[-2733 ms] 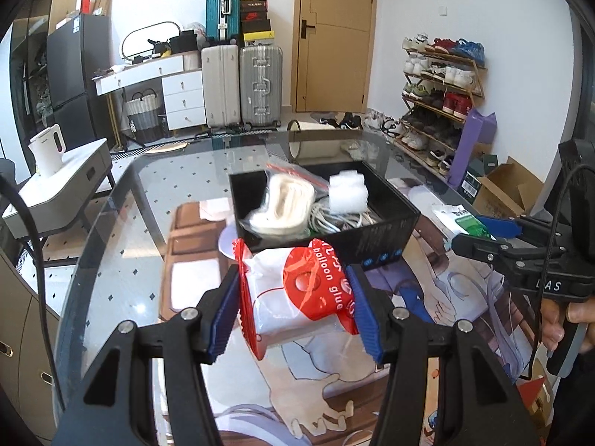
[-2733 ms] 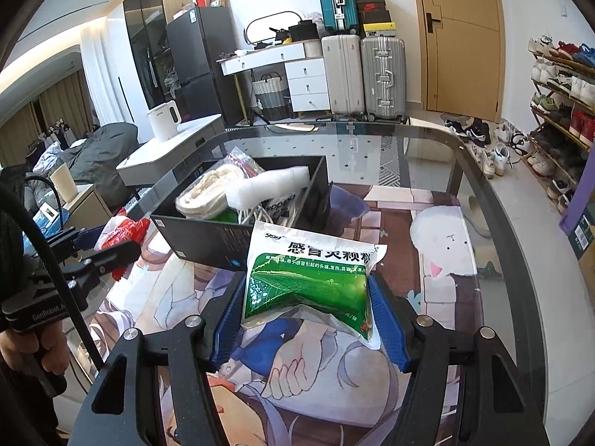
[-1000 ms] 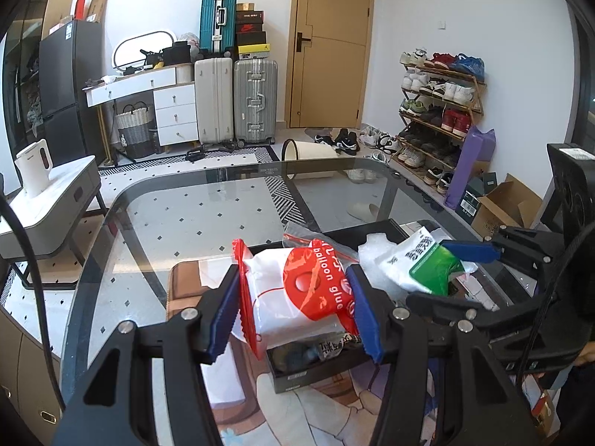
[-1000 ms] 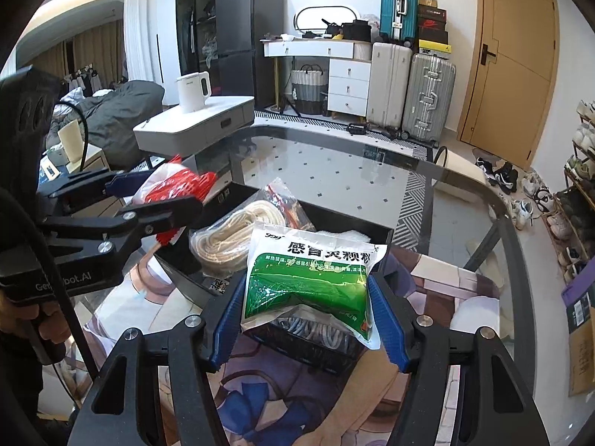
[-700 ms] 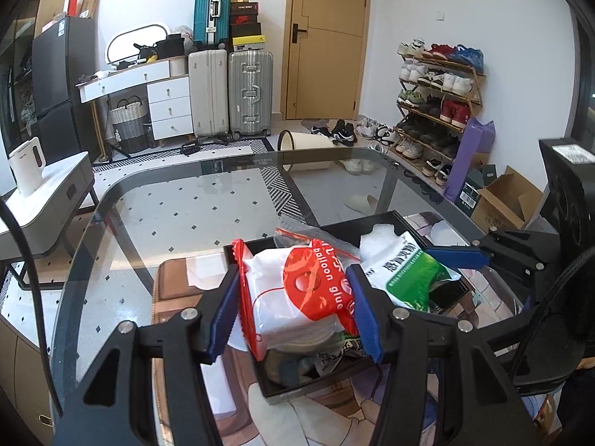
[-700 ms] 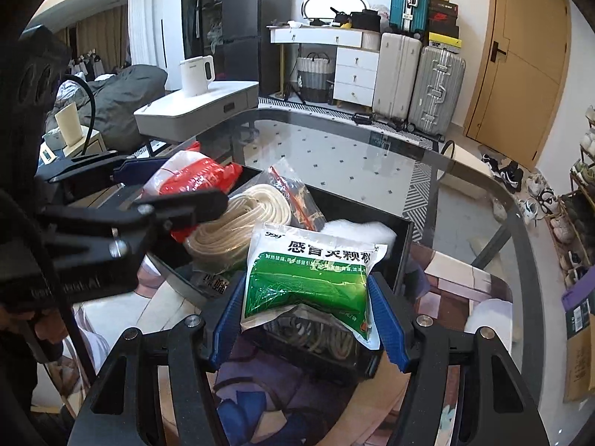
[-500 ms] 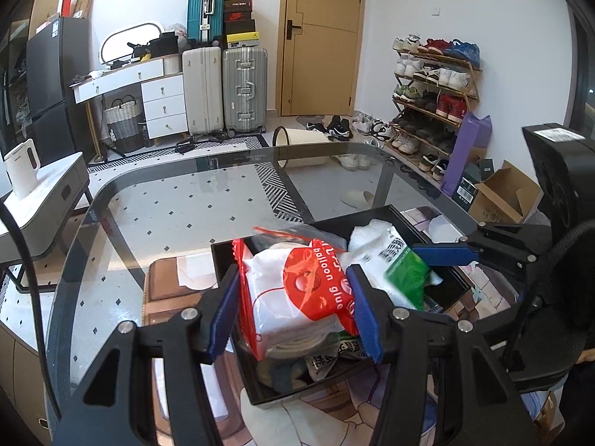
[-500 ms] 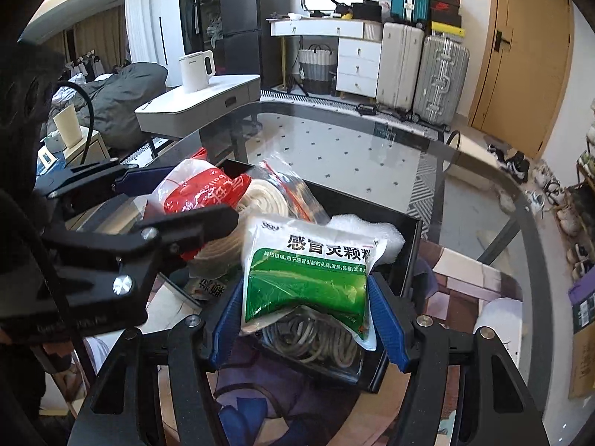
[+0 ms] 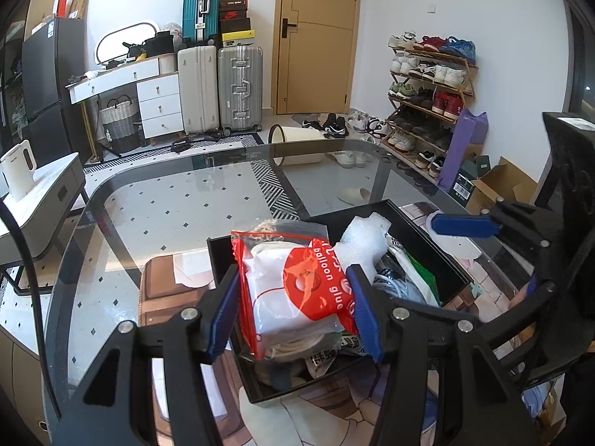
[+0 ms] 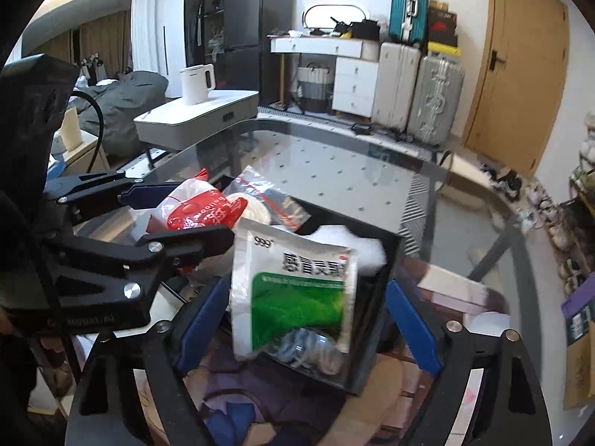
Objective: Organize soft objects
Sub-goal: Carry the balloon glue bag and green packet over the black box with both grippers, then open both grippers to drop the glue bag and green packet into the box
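My left gripper (image 9: 293, 308) is shut on a red and white balloon glue bag (image 9: 297, 297) and holds it over the black box (image 9: 442, 249). The bag also shows in the right wrist view (image 10: 200, 212). My right gripper (image 10: 305, 319) is open over the box (image 10: 386, 297). The green and white medicine packet (image 10: 297, 293) hangs loose between its fingers, blurred, apart from both pads. In the box lie white foam (image 9: 366, 238), a bagged rope coil (image 10: 256, 212) and cables (image 9: 394, 282).
The box sits on a glass table (image 9: 167, 204) with a printed mat (image 9: 327, 420) under it. A white side cabinet with a kettle (image 10: 197, 83) stands to the left. Suitcases (image 9: 219, 89) and a shoe rack (image 9: 431, 100) line the far walls.
My right gripper has opened and let go of the green packet, which is dropping into the box. Both grippers have moved over the box. My left gripper keeps hold of the balloon glue bag.
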Available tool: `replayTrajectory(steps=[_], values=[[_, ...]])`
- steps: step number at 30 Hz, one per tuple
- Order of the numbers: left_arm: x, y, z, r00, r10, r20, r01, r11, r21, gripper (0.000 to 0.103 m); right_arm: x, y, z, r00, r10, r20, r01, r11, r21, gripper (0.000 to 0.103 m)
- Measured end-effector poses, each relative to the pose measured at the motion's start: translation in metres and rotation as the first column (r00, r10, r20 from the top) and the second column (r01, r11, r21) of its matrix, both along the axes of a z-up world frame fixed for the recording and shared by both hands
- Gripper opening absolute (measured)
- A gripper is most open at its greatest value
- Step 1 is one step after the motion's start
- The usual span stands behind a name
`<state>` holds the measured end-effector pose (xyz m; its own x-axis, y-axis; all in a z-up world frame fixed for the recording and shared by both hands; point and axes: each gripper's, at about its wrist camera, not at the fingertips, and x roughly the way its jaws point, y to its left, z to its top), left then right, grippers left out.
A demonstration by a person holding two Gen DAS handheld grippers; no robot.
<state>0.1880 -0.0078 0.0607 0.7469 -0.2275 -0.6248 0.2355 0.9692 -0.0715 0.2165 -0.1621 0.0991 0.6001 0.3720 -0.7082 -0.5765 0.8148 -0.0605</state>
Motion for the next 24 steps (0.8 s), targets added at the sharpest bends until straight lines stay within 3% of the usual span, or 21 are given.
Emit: replayTrajectory(steps=[14, 19, 24], values=[[-0.005, -0.014, -0.01, 0.999, -0.032, -0.016, 0.032, 0.999, 0.025, 0.059, -0.005, -0.024, 0.003, 0.998, -0.063, -0.004, 0.063, 0.998, 0.025, 0.091], [-0.01, -0.011, -0.011, 0.999, -0.02, -0.026, 0.02, 1.0, 0.014, 0.073, -0.014, -0.028, 0.007, 0.998, -0.069, 0.013, 0.068, 0.996, 0.055, 0.097], [-0.029, -0.008, -0.005, 1.0, -0.001, 0.031, 0.001, 1.0, 0.018, 0.095, -0.026, -0.037, 0.013, 0.995, -0.086, 0.042, 0.081, 0.99, 0.114, 0.102]])
